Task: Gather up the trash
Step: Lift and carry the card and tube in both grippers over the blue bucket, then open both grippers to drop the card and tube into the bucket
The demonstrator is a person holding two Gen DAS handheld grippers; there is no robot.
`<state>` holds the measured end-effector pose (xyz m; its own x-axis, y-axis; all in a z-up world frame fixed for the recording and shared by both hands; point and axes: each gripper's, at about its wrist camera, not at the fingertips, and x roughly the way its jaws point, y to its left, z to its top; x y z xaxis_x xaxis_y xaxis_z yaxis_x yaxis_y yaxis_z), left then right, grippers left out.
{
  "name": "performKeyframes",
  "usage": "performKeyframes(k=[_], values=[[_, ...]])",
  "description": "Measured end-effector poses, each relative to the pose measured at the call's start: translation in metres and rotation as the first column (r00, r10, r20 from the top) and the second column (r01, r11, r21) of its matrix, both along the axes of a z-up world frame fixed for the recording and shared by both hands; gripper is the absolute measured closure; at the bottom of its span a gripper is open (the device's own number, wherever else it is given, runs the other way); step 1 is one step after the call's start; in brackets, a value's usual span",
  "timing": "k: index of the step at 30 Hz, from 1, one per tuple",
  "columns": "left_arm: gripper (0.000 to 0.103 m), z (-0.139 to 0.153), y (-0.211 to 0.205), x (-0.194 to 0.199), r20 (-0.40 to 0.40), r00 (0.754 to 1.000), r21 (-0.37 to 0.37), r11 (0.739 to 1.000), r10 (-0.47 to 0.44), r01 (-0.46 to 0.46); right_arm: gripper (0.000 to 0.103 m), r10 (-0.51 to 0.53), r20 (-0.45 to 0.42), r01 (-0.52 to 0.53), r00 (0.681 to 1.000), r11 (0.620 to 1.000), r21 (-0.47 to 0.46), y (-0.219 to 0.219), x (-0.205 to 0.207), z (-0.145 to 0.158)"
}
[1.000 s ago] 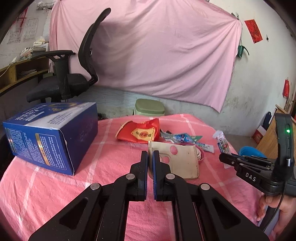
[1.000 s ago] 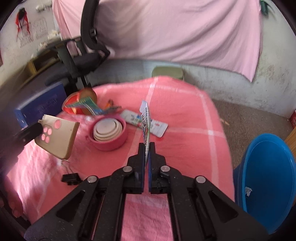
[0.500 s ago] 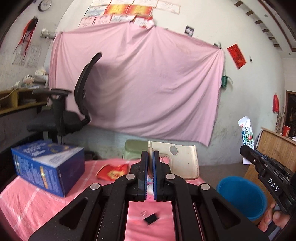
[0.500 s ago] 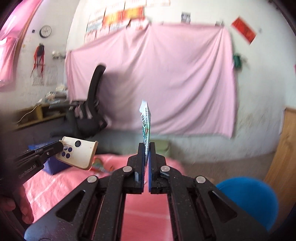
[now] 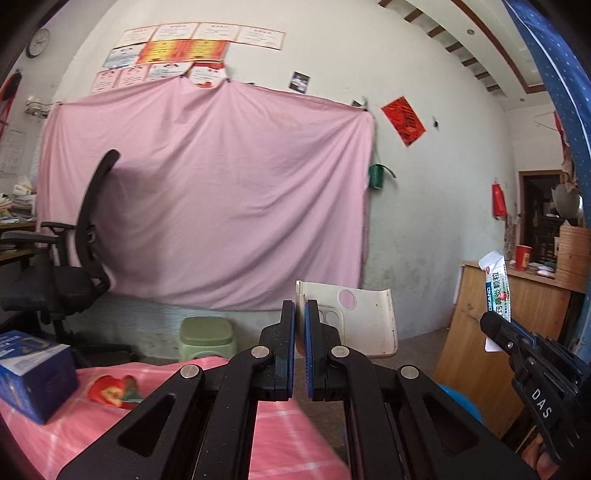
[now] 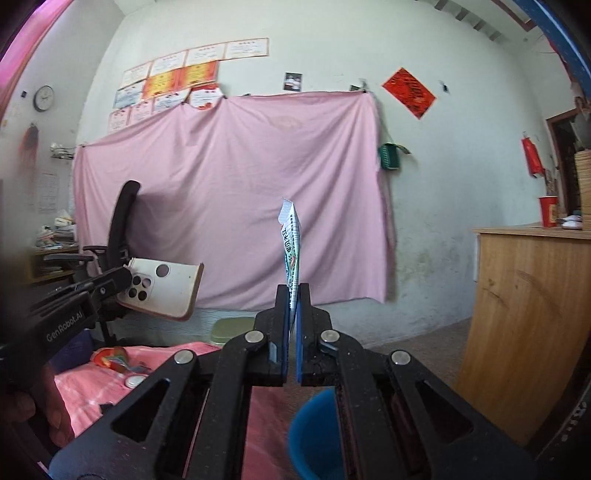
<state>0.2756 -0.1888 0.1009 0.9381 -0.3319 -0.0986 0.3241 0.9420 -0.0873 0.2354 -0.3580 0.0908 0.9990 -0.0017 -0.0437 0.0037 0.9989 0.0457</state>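
Cream phone case (image 5: 364, 325), grubby, with round camera cut-outs, is up in the air, pinched at one edge and sticking out sideways, roughly flat-on to the left camera. The white-and-green sachet (image 6: 291, 254) stands upright, its lower end clamped, its top corner curled. Down low, the blue bin (image 6: 314, 435) shows, open mouth apparently facing up, though largely hidden.

Ahead of you, a pink sheet (image 5: 207, 199) hangs on the back wall beneath a row of certificates (image 5: 199, 35). A black office chair (image 5: 74, 266) stands at left and a green stool (image 5: 207, 334) on the floor beyond the table's (image 5: 55, 432) far edge. A blue box (image 5: 33, 373) sits at that table's left edge; a wooden cabinet (image 6: 524, 317) at right carries a red cup (image 6: 549, 211).
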Motion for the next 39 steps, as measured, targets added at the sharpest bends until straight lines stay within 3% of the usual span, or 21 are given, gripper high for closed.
performKeyframes(k=[6,11,16,20,25,30,34,37,39], values=[[0.100,-0.012,-0.051,0.012,-0.050,0.996,0.050,0.996,-0.073,0.075,0.074,-0.080,-0.078,0.081,0.994,0.997,0.009,-0.042,0.000,-0.015],[0.100,-0.031,-0.080,0.031,-0.195,0.973,0.071,0.988,-0.120,0.136,0.074,-0.106,-0.208,0.119,0.972,0.991,0.054,-0.074,0.016,-0.035],[0.100,-0.055,-0.103,0.057,-0.376,0.918,0.081,0.982,-0.129,0.171,0.074,-0.071,-0.384,0.133,0.921,0.982,0.137,-0.100,0.041,-0.068],[0.100,-0.076,-0.115,0.082,-0.517,0.847,0.068,0.980,-0.124,0.186,0.073,-0.052,-0.475,0.147,0.878,0.975,0.165,-0.111,0.059,-0.089],[0.100,-0.094,-0.119,0.099,-0.615,0.779,0.040,0.982,-0.121,0.184,0.071,-0.022,-0.571,0.151,0.821,0.972,0.181,-0.111,0.075,-0.107],[0.097,-0.103,-0.112,0.105,-0.663,0.737,0.009,0.983,-0.131,0.183,0.071,-0.018,-0.600,0.151,0.800,0.973,0.172,-0.110,0.080,-0.110],[0.090,-0.105,-0.106,0.110,-0.693,0.705,-0.019,0.982,-0.148,0.187,0.069,-0.020,-0.590,0.145,0.807,0.976,0.165,-0.108,0.078,-0.106],[0.083,-0.102,-0.103,0.113,-0.694,0.703,-0.034,0.982,-0.159,0.188,0.065,-0.023,-0.580,0.141,0.814,0.977,0.159,-0.105,0.078,-0.104],[0.081,-0.098,-0.098,0.110,-0.681,0.713,-0.044,0.981,-0.166,0.187,0.061,-0.027,-0.569,0.138,0.822,0.978,0.154,-0.103,0.076,-0.101]])
